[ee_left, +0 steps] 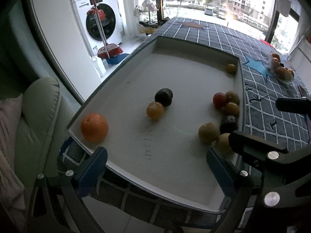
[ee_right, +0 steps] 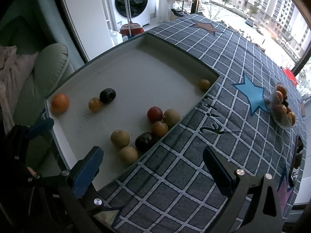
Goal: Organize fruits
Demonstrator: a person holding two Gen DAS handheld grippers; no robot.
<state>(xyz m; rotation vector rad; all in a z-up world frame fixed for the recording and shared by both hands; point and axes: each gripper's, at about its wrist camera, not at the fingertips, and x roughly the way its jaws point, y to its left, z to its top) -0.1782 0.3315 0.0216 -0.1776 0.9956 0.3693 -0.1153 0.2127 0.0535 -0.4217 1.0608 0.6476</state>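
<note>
Hovering over the near edge of the white tray (ee_left: 194,44), my left gripper (ee_left: 155,167) had its jaws wide apart w/ nothing between them, and my right gripper (ee_right: 153,165) hung over the tray's right rim and the checked tablecloth (ee_right: 223,62), jaws likewise spread and empty. I counted 10 loose fruits in the tray: 1 big orange (ee_left: 94,127) at the left wall, a dark plum (ee_left: 163,97) touching a small yellow-orange fruit (ee_left: 155,110) near the middle, 1 small yellowish fruit (ee_left: 231,68) alone in the far right corner, and a bunch of 6 along the right wall, i.e. a red fruit (ee_right: 154,114), 2 more yellow-orange ones, a second dark plum (ee_right: 144,141) and 2 tan-green round ones, the nearest (ee_right: 128,154) partly cut off by my right gripper's finger in the left view. A clear dish of fruit (ee_right: 282,106) sat well apart on the cloth beside a blue star (ee_right: 250,95); I couldn't count its contents. Handwritten digits (ee_left: 146,137) ran across the tray floor, maybe "170517..", too faint to be sure. The cloth carried dark script I couldn't read. A washer (ee_left: 99,19) stood behind w/ a red mop (ee_left: 109,51) leaning on it, its label too small to read. A pale green sofa (ee_left: 38,116) sat left of the tray.
</note>
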